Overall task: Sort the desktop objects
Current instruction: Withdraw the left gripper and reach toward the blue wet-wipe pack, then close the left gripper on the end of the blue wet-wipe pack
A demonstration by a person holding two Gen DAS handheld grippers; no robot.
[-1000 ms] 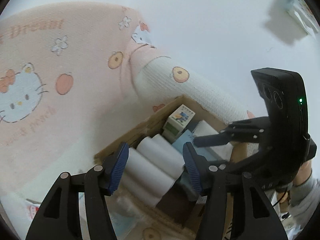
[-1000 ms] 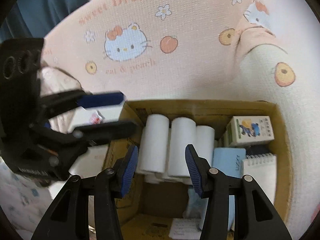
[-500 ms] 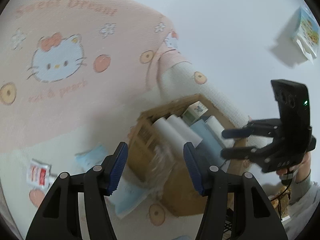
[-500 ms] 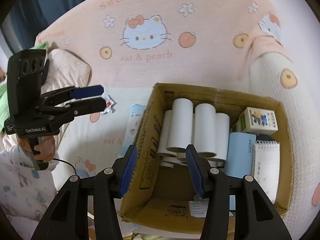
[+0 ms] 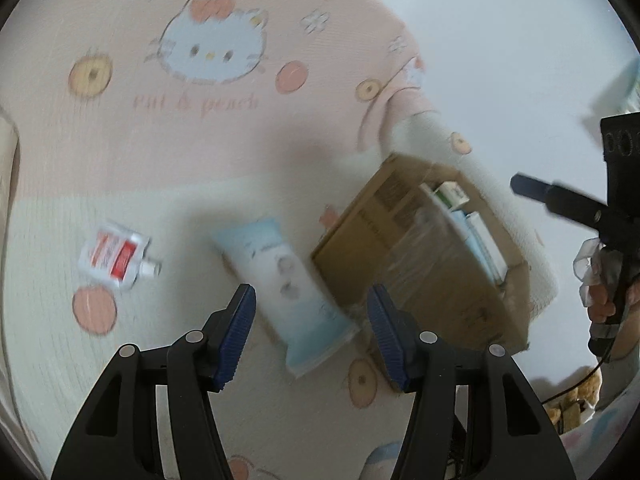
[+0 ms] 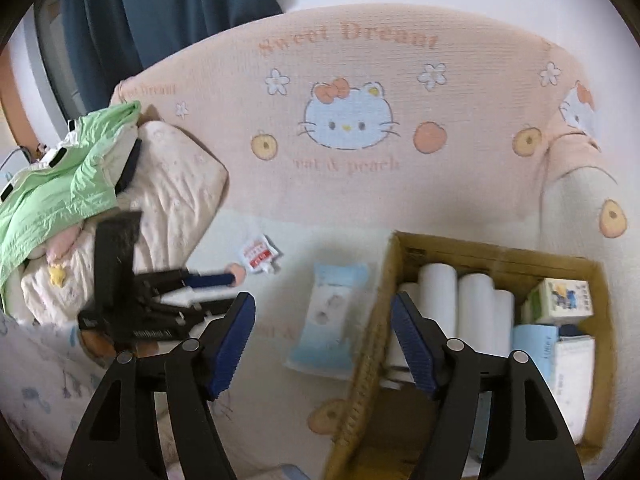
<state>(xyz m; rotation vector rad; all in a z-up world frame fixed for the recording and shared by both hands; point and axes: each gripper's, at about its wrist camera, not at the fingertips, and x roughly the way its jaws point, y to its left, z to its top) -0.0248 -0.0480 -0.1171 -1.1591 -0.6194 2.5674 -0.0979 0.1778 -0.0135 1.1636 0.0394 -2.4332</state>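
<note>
A pale blue wipes pack lies flat on the cream sofa seat, just left of a cardboard box. My left gripper is open and empty, hovering above the pack's near end. A small white and red pouch lies further left. In the right wrist view, my right gripper hangs over the pack and the box's left wall. Its jaws are opening and nothing is between the pads. The box holds white rolls, a small printed carton and a notepad.
The pink cat-print sofa back rises behind the seat, with an armrest behind the box. A cream pillow and a green cloth are piled at the left. A dark curtain hangs beyond.
Both grippers have pulled back from over the box. The left one swung left and down to the wipes pack on the seat. The right gripper's jaws have spread wider.
</note>
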